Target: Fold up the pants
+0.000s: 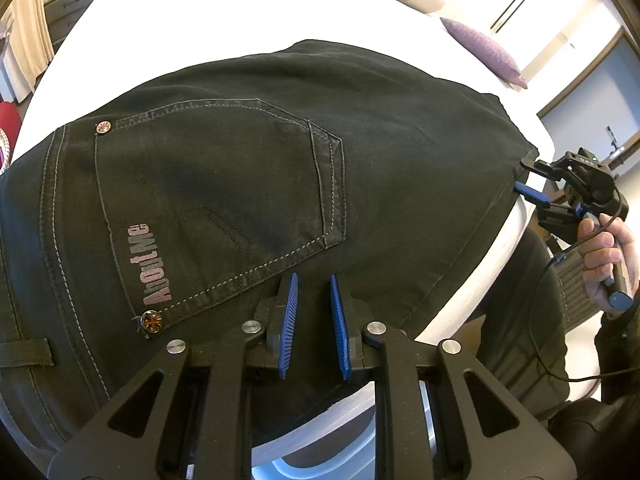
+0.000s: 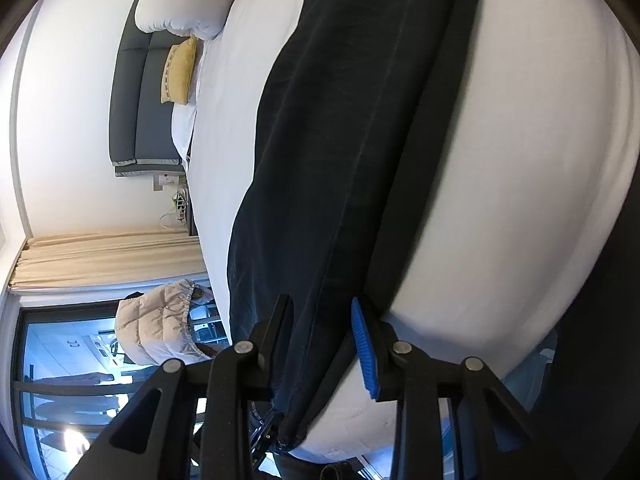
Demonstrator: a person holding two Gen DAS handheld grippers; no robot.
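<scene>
Black jeans [image 1: 248, 168] lie flat on the white bed [image 1: 240, 12]. Left gripper [image 1: 314, 304] pinches cloth beside the back pocket [image 1: 224, 200]; right gripper [image 2: 320, 320], half open, straddles the leg hem. Next, I think, it must squeeze and fold.

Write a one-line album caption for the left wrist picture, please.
Black jeans spread on a white bed, left gripper at the back pocket, right gripper at the far edge.

My white bed [image 1: 248, 12] carries dark pants [image 1: 248, 168] spread flat; purple pillow [image 1: 486, 50], maybe cushion, near far edge.
</scene>
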